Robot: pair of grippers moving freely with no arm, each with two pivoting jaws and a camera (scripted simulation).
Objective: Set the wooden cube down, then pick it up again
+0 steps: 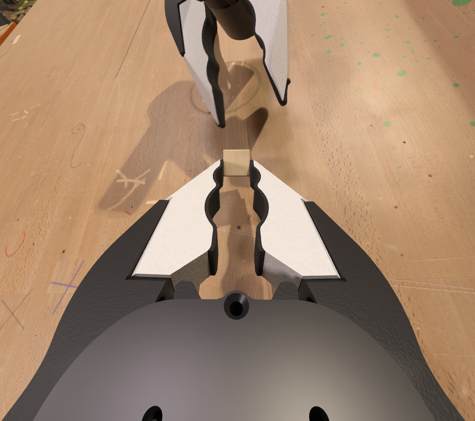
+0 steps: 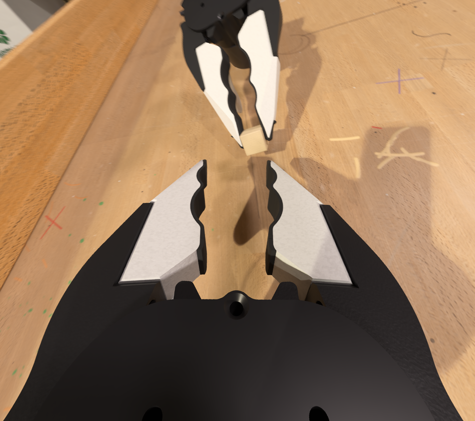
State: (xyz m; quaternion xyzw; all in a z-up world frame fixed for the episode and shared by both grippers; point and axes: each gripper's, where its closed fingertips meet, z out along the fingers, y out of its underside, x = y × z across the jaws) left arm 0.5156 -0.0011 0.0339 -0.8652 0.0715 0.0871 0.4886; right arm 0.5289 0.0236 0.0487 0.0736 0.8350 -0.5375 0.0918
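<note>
A small pale wooden cube [image 1: 236,160] sits between the fingertips of my left gripper [image 1: 236,165], which is shut on it from both sides. The cube is low over the wooden table [image 1: 359,164]; I cannot tell if it touches the table. In the right wrist view the cube [image 2: 253,143] shows at the tips of the left gripper [image 2: 255,141], which slants down from above. My right gripper [image 2: 236,161] is open and empty, its tips a short way from the cube. It also shows in the left wrist view [image 1: 252,114], facing the cube from the far side.
The table top bears pencil scribbles, coloured crosses and green paint specks [image 1: 375,55]. A raised wooden board [image 2: 64,61] runs along the table's edge on the left of the right wrist view. Warehouse shelving shows beyond it.
</note>
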